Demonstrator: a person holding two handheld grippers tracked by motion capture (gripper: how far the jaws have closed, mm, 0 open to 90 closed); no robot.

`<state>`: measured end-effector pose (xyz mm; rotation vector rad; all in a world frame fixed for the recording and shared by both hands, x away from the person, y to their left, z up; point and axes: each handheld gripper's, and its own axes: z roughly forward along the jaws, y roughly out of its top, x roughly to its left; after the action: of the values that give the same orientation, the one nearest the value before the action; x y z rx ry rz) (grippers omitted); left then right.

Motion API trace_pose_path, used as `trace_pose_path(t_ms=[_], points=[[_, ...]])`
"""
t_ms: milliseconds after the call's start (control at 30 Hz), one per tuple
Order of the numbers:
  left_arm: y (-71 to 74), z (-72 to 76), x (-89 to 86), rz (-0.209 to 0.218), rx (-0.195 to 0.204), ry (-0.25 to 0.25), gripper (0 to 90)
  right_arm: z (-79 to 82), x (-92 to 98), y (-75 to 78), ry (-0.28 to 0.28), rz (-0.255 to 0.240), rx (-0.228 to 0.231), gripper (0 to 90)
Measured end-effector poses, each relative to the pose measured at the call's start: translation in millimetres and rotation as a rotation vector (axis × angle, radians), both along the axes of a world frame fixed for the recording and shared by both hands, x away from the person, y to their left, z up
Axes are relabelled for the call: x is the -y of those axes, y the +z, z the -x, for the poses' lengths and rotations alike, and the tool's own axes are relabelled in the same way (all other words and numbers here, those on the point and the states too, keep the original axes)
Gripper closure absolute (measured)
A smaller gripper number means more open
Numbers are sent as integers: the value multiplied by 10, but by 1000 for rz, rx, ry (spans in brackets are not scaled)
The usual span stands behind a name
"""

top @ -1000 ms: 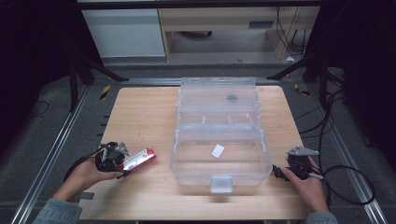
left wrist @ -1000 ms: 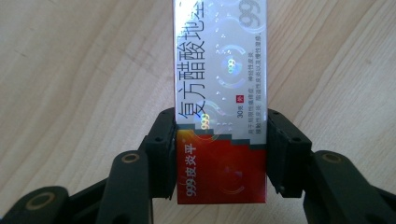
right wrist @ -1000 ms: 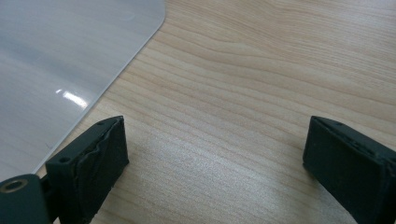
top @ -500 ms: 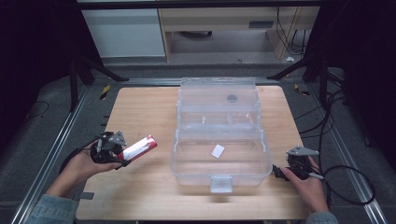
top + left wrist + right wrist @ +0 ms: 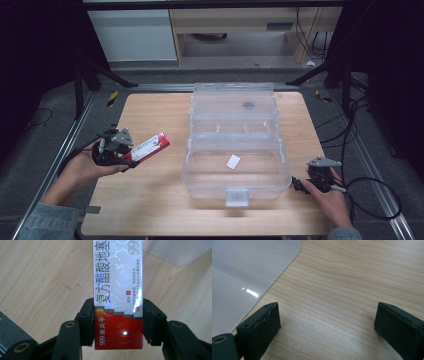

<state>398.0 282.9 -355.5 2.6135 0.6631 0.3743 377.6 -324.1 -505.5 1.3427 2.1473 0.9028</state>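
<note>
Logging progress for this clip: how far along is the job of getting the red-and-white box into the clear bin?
Done: the left hand-held gripper is clamped on the red-and-white box, held above the table. In hand: carrying it, pointed toward the clear bin. Left: moving it over the bin's rim and releasing it inside; the bin holds a small white piece. The right hand-held gripper rests open beside the bin.

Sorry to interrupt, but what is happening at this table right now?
A person works with two handheld grippers. The left gripper is shut on a red and white medicine box, held above the wooden table beside an open clear plastic container. The right gripper sits open near the container's right side, with nothing between its jaws.
</note>
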Motion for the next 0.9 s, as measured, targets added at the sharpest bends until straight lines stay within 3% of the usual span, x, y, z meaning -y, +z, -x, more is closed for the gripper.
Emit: trace_pose_path(t_ms=[400, 633, 800, 900], points=[[329, -14, 110, -7, 42, -35, 509, 0, 0, 0, 0, 0, 0, 68], [566, -29, 249, -35, 67, -70, 509, 0, 0, 0, 0, 0, 0, 68], [638, -51, 341, -36, 69, -87, 509, 0, 0, 0, 0, 0, 0, 68], [676, -89, 450, -58, 62, -103, 509, 0, -1, 0, -1, 0, 0, 68]])
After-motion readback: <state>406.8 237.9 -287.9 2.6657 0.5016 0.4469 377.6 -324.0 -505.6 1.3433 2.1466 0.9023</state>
